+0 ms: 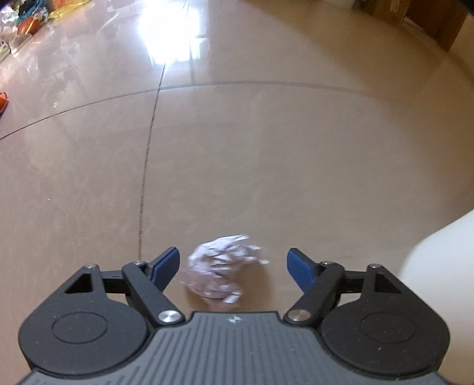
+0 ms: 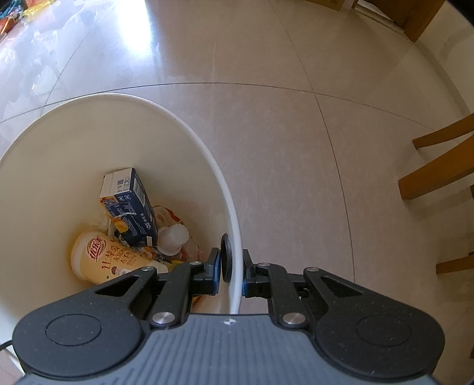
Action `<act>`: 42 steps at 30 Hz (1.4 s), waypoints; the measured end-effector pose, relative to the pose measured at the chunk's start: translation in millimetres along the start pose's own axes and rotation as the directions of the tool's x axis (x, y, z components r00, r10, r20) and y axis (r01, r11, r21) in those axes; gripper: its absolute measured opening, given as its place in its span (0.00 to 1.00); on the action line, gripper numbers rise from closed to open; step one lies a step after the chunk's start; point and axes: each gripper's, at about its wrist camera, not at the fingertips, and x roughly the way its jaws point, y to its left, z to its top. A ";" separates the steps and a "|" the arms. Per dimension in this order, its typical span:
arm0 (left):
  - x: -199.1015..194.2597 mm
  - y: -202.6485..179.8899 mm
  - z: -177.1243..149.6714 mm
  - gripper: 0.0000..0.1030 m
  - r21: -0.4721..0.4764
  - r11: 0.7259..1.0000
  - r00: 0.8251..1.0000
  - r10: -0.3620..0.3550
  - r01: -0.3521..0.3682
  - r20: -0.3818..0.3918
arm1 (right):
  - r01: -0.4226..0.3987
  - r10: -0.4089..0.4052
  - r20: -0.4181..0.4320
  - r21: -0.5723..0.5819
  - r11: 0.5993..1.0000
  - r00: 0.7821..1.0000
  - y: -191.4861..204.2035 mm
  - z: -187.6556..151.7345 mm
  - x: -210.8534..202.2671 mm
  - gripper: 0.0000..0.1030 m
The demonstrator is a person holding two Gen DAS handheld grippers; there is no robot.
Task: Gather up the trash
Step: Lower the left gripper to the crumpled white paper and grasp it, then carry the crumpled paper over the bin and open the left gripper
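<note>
A crumpled white paper ball [image 1: 223, 268] lies on the tiled floor between the blue pads of my left gripper [image 1: 233, 265], which stands open around it without touching it. My right gripper [image 2: 231, 272] is shut on the rim of a white trash bin [image 2: 189, 130], one finger inside the wall and one outside. Inside the bin lie a blue carton [image 2: 130, 204], a beige drink cup with red print [image 2: 112, 260] and a small white plastic cup [image 2: 171, 240]. The bin's side [image 1: 444, 266] shows at the right edge of the left wrist view.
Glossy beige floor tiles [image 1: 266, 148] spread ahead. Colourful wrappers and bags [image 1: 26, 20] lie at the far left. Wooden chair legs [image 2: 438, 165] stand to the right of the bin, and wooden furniture [image 2: 420, 17] stands at the far right.
</note>
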 end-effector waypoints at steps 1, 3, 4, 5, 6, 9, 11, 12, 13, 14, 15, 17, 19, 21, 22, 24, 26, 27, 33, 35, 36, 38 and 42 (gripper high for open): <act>7.7 3.5 -2.6 0.77 -0.003 1.000 1.000 -0.012 0.012 -0.010 | 0.004 -0.004 -0.001 -0.004 1.000 1.000 0.8 0.1 0.4 0.15; 19.0 3.6 -4.7 0.77 -0.005 1.000 0.999 -0.021 0.021 -0.025 | 0.008 -0.008 -0.006 -0.007 1.000 1.000 1.7 0.6 1.2 0.15; 23.6 4.4 -6.0 0.77 -0.002 1.000 1.000 -0.019 0.019 -0.024 | 0.008 -0.008 -0.008 -0.004 1.000 1.000 1.6 0.9 1.5 0.15; 27.6 2.4 -8.1 0.77 0.003 1.000 1.000 -0.015 0.015 -0.024 | 0.008 -0.008 -0.009 -0.002 1.000 1.000 1.7 1.2 1.5 0.15; 32.0 3.4 -9.1 0.77 0.007 1.000 1.000 -0.010 0.010 -0.027 | 0.010 -0.010 -0.009 -0.001 1.000 1.000 1.9 1.2 1.8 0.16; 41.0 4.8 -12.6 0.77 0.022 1.000 1.000 0.007 -0.006 -0.028 | 0.015 -0.015 -0.007 0.005 1.000 1.000 2.3 0.8 3.3 0.16; 48.1 4.6 -13.8 0.76 0.032 0.999 0.999 0.025 -0.025 -0.024 | 0.015 -0.015 -0.007 0.012 1.000 1.000 2.6 0.8 3.4 0.16; 51.3 5.3 -15.4 0.76 0.029 0.999 0.999 0.033 -0.032 -0.026 | 0.014 -0.014 -0.007 0.014 1.000 1.000 2.4 0.7 3.5 0.16; 56.9 7.3 -14.6 0.73 0.023 0.999 0.999 0.035 -0.035 -0.032 | 0.013 -0.012 -0.007 0.014 1.000 1.000 2.1 0.5 3.4 0.16; 60.0 7.0 -15.6 0.65 0.018 0.999 0.999 0.036 -0.036 -0.036 | 0.011 -0.011 -0.008 0.015 1.000 1.000 1.9 0.2 3.0 0.16; 61.7 6.1 -15.9 0.62 0.018 0.999 0.998 0.036 -0.035 -0.042 | 0.010 -0.010 -0.009 0.013 1.000 1.000 1.6 0.1 2.5 0.16; 61.5 4.5 -16.4 0.51 0.024 0.999 0.999 0.028 -0.027 -0.044 | 0.008 -0.008 -0.009 0.015 1.000 1.000 1.1 0.1 1.8 0.16; 58.5 2.5 -16.4 0.42 0.031 0.999 0.999 0.031 -0.030 -0.040 | 0.005 -0.004 -0.009 0.016 1.000 1.000 0.3 0.5 1.4 0.16; 59.6 1.6 -15.5 0.39 0.051 0.997 0.998 0.051 -0.050 -0.036 | 0.003 -0.003 -0.008 0.019 1.000 1.000 -0.5 0.4 1.6 0.16; 59.1 1.2 -15.2 0.38 0.059 0.997 0.998 0.057 -0.055 -0.033 | 0.002 -0.002 -0.007 0.018 1.000 1.000 -0.2 0.5 1.6 0.16; 52.8 -3.1 -15.2 0.37 0.072 0.996 0.998 0.059 -0.057 -0.028 | 0.002 -0.002 -0.006 0.014 1.000 1.000 0.7 0.3 1.2 0.16; 48.3 -10.4 -16.1 0.36 0.096 0.994 0.997 0.064 -0.059 -0.049 | 0.001 -0.001 -0.004 0.011 1.000 1.000 0.7 -0.1 1.5 0.16; 44.8 -13.1 -16.0 0.36 0.109 0.992 0.996 0.068 -0.061 -0.058 | -0.002 0.002 -0.004 0.013 1.000 1.000 0.5 0.0 1.5 0.15; -1.1 -31.8 -10.8 0.36 0.210 0.978 0.995 0.029 -0.009 -0.093 | -0.010 0.010 0.001 0.019 1.000 1.000 -2.0 -0.6 0.4 0.15; -24.0 -40.1 -6.2 0.36 0.255 0.967 0.996 0.009 0.015 -0.093 | -0.017 0.017 0.002 0.023 1.000 1.000 -2.9 -0.7 -0.9 0.15; -36.2 -45.0 -2.8 0.36 0.276 0.961 0.995 -0.001 0.027 -0.095 | -0.021 0.021 0.002 0.020 1.000 1.000 -2.9 -0.6 -2.2 0.15; -62.3 -55.8 4.3 0.36 0.312 0.949 0.995 -0.013 0.044 -0.102 | -0.028 0.028 0.003 0.017 0.999 1.000 -3.4 -0.3 -3.5 0.15; -119.4 -73.6 22.4 0.36 0.357 0.929 0.992 -0.056 0.094 -0.115 | -0.045 0.045 0.011 0.019 0.999 0.999 -5.6 -0.4 -4.3 0.15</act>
